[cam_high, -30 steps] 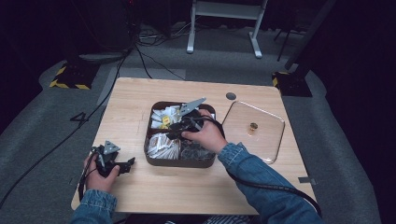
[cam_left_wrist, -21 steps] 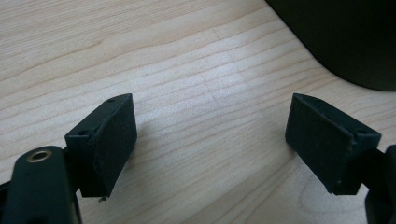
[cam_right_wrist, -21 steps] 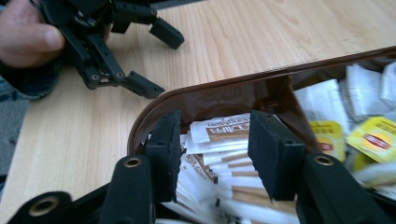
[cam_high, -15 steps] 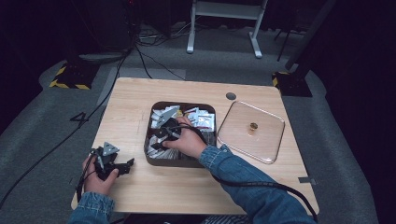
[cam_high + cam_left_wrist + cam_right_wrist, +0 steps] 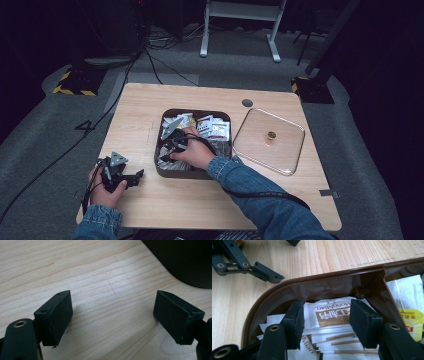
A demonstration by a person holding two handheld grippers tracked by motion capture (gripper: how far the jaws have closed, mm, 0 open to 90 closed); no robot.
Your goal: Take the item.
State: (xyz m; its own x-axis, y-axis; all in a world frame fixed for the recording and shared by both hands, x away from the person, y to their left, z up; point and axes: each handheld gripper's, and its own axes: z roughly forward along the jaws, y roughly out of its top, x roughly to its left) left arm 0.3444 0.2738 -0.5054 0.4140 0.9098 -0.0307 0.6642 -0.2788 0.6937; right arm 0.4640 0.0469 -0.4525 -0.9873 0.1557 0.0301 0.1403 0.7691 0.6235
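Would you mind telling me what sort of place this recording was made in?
Probably a lab or studio recording bay: a lone wooden table on grey carpet, loose floor cables, and hazard-striped tape at dark equipment.

My left hand (image 5: pixel 104 189) sits at the near left, holding the left tool (image 5: pixel 112 317) low and level. Its jaws stand well apart with nothing between them. My right forearm, in a denim sleeve (image 5: pixel 260 197), reaches forward and to the left. My right hand (image 5: pixel 197 152) tips the right tool (image 5: pixel 327 317) downward. Its jaws have just been opening and now straddle a sachet (image 5: pixel 329 313) without clamping it.
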